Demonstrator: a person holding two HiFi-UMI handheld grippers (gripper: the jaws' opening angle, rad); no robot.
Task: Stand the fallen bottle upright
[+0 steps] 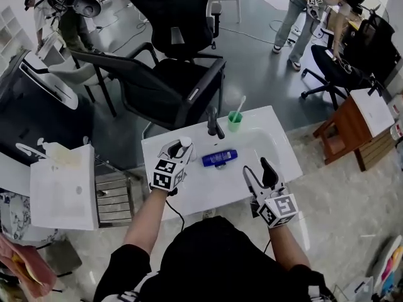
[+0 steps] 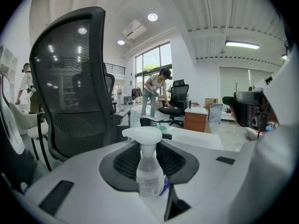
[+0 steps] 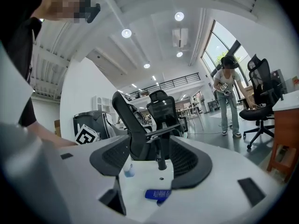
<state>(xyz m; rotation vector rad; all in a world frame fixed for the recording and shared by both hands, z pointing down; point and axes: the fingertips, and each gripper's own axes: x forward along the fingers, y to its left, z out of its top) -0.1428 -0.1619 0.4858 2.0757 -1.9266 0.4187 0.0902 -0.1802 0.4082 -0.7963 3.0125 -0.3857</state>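
**Head view:** The white sink [image 1: 277,145] is rectangular, smooth & glossy, w/ a shallow basin. In the basin, near the back edge at about the middle, the blue bottle [image 1: 220,158] lies on its side. It is a short plastic cylinder w/ some print on it. A black faucet [image 1: 215,124] stands at the back edge. Just right of it is a green cup [image 1: 234,122], translucent, w/ one white toothbrush [image 1: 240,104] leaning in it. The left gripper [image 1: 177,151] is over the sink's left part, jaws closed on a spray bottle [image 1: 185,143]. Only the bottle's white trigger head shows here. The right gripper [image 1: 259,171] is at the front edge, right part, w/ jaws apart & nothing in them.

**Left gripper view:** The spray bottle sits between the dark ribbed pads [image 2: 119,164], gripped at the body & upright to the camera. The body is clear plastic, rounded, w/ a paper label. How much liquid is inside, I cannot tell. The head is white, matte & beak-shaped. Behind it is a black chair [image 2: 70,78] w/ a mesh back.

**Right gripper view:** The jaws are wide apart & empty. Farther off between them are the white basin, the faucet as a thin black post, & the blue bottle flat on its side in front of the faucet. The left gripper's marker cube [image 3: 86,135] shows at the left.
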